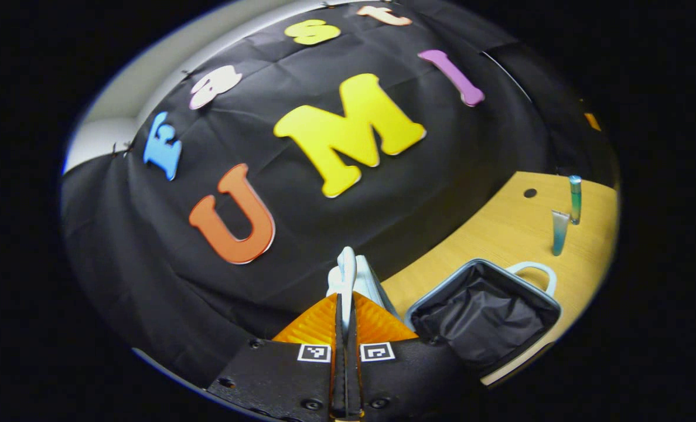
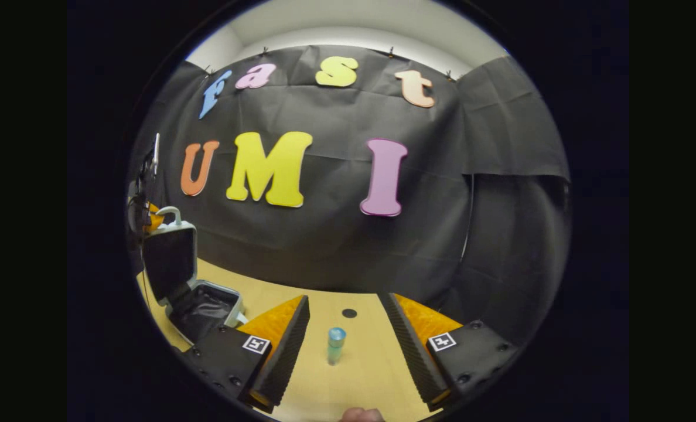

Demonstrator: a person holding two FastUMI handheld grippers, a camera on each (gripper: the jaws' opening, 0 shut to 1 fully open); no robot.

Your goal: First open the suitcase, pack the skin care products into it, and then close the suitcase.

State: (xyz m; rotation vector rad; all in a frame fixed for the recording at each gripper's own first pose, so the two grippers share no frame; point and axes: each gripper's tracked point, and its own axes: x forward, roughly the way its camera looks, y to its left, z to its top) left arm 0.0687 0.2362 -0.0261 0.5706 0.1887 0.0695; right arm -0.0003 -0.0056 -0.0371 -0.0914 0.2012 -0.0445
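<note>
Black cloth backs a wooden tabletop (image 2: 301, 296) where the small suitcase (image 1: 483, 310) lies open. Left gripper (image 1: 345, 275) pinches the raised lid's (image 2: 169, 258) edge, propping it up. Right gripper (image 2: 342, 346), fingers spread wide, frames an upright teal tube (image 2: 335, 344), seemingly ready to seize it.

Suitcase (image 2: 198, 305) on table (image 2: 360, 375), lid (image 2: 169, 261) raised behind its tray. Tube (image 1: 559, 232) and bottle (image 1: 575, 199) upright on table beyond suitcase, just beside each other.
</note>
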